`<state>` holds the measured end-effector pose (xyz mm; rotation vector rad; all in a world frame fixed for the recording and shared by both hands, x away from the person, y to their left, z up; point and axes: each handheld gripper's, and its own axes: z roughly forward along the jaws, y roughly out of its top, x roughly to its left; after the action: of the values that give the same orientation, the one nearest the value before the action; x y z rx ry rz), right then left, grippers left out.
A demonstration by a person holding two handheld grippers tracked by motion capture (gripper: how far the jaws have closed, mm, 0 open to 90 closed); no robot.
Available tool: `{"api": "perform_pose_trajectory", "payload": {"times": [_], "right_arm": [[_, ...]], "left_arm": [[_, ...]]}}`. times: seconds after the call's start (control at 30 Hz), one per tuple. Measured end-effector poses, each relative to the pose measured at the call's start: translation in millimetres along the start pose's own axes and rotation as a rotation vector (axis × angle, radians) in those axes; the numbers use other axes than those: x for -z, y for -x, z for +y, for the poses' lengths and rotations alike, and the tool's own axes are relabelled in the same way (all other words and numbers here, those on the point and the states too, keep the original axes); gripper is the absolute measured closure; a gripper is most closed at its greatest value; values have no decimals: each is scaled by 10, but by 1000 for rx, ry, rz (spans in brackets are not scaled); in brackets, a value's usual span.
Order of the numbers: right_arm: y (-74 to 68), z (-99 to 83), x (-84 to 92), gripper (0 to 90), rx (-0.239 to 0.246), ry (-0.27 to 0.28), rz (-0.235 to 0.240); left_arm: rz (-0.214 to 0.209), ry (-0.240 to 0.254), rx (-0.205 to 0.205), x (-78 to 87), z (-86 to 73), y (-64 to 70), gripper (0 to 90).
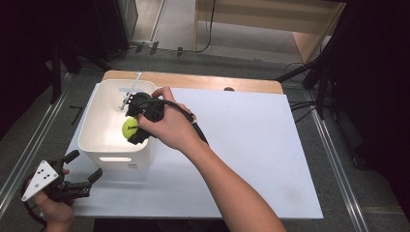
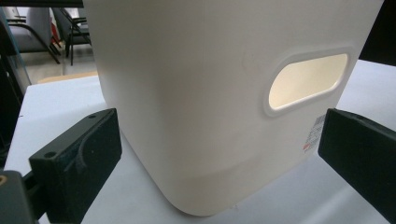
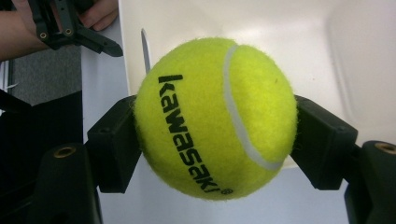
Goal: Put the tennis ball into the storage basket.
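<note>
A yellow tennis ball (image 1: 129, 127) (image 3: 215, 116) with black lettering is clamped between the two black jaws of my right gripper (image 1: 133, 129) (image 3: 215, 140), held over the inside of a white plastic bin (image 1: 96, 104) (image 3: 327, 56). My left gripper (image 1: 83, 171) (image 2: 217, 154) rests at the near left of the table, open, its jaws spread toward the bin's (image 2: 196, 93) near wall with the handle slot (image 2: 308, 79). Nothing sits between the left jaws.
A large white sheet (image 1: 251, 145) covers the wooden table. A thin white stick-like item (image 1: 128, 94) leans at the bin's far side. Dark stands and cables surround the table; a wooden frame (image 1: 270, 19) stands beyond.
</note>
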<state>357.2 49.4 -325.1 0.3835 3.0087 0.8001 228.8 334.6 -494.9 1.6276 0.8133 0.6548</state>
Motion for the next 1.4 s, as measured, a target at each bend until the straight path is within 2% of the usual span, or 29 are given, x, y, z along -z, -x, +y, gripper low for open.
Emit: {"api": "perform_pose_trajectory", "payload": {"times": [0.4, 0.43, 0.77, 1.17, 1.23, 1.27, 1.3, 1.4], "right_arm": [[47, 34, -195, 236, 1, -24, -9], [59, 36, -213, 236, 15, -29, -9], [76, 31, -350, 235, 26, -62, -26], [108, -32, -489, 234, 2, -107, -42], [113, -31, -498, 234, 7, -110, -40], [130, -31, -512, 233, 25, -107, -43], [120, -31, -515, 233, 8, -116, -42], [125, -32, -553, 231, 5, -132, -44]], "left_arm": [[-2, 2, -5, -4, -1, 2, 0], [-2, 2, -4, -4, -1, 2, 0], [-3, 4, -3, -4, -2, 5, 0], [-2, 2, -4, -4, -1, 5, 0], [-2, 2, -3, -4, -2, 5, 0], [-2, 3, -3, -4, -2, 5, 0], [-3, 3, -3, -4, -2, 5, 0], [-3, 3, -4, -2, -2, 3, 0]]}}
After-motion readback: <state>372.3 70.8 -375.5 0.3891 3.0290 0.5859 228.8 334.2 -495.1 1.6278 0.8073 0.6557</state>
